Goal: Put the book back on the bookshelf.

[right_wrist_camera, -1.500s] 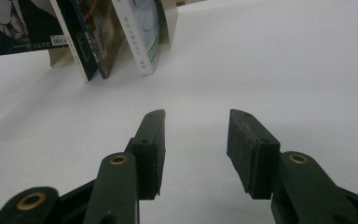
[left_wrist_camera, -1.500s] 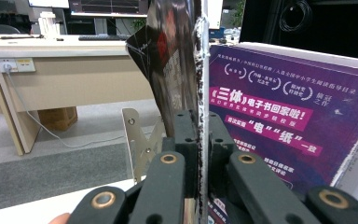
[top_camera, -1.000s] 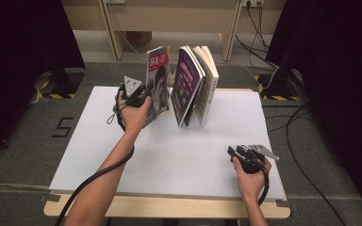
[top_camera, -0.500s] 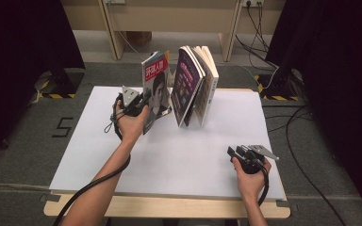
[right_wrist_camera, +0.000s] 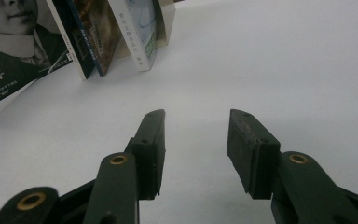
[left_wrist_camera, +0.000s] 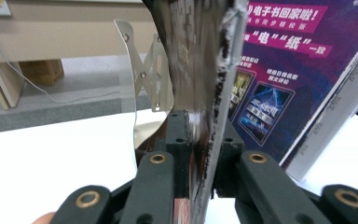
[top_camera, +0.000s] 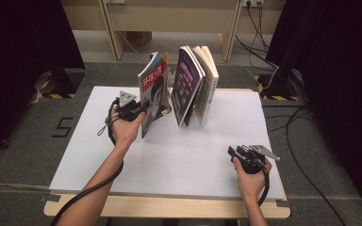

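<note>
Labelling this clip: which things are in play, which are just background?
In play:
- left gripper, jaws just opening, magazine edge between them
- magazine
- leaning books
- metal bookend

Background:
- right gripper, open
- floor cables
- table

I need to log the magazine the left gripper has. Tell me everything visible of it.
The magazine is thin and glossy, its cover red at the top with white characters above a dark portrait. It stands tilted on the white table, left of the leaning books. The left gripper has it between jaws that have just been opening.
</note>
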A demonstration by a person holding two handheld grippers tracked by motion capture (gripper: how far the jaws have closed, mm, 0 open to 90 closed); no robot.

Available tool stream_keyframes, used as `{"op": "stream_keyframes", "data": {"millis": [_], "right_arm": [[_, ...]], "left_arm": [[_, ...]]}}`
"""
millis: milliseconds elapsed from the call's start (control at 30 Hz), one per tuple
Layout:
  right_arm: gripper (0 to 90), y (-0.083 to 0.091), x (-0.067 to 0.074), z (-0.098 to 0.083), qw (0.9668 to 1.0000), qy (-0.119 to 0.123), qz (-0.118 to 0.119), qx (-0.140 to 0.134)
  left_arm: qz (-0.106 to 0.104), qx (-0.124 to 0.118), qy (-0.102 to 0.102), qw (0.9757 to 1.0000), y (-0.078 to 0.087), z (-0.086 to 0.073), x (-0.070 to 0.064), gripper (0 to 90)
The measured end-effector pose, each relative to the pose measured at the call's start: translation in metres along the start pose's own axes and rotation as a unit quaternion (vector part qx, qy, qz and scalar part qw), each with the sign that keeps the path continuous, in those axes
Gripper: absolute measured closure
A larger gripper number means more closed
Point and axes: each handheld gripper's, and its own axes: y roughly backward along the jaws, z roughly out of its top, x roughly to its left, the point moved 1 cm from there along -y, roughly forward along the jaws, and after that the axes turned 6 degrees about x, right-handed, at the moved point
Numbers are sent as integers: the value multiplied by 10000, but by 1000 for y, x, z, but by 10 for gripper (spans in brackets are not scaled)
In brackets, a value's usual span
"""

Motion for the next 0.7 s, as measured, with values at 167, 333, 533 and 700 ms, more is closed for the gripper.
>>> {"op": "stream_keyframes", "data": {"millis": [167,333,533,700], "right_arm": [[575,-1,-1,-1,10000,-4,-11,4],[574,-1,0,-1,10000,-55,5,21],[572,-1,-1,-1,10000,-34,-3,42],[569,-1,-2,-1,10000,-43,-3,58]], "left_arm": [[-114,-79,62,9999,0,7,3,738],[-128,-154,16,9998,-2,18,4,682],[-101,-144,4,9998,-7,29,3,620],[-127,-16,-36,9999,-12,38,0,565]]}}
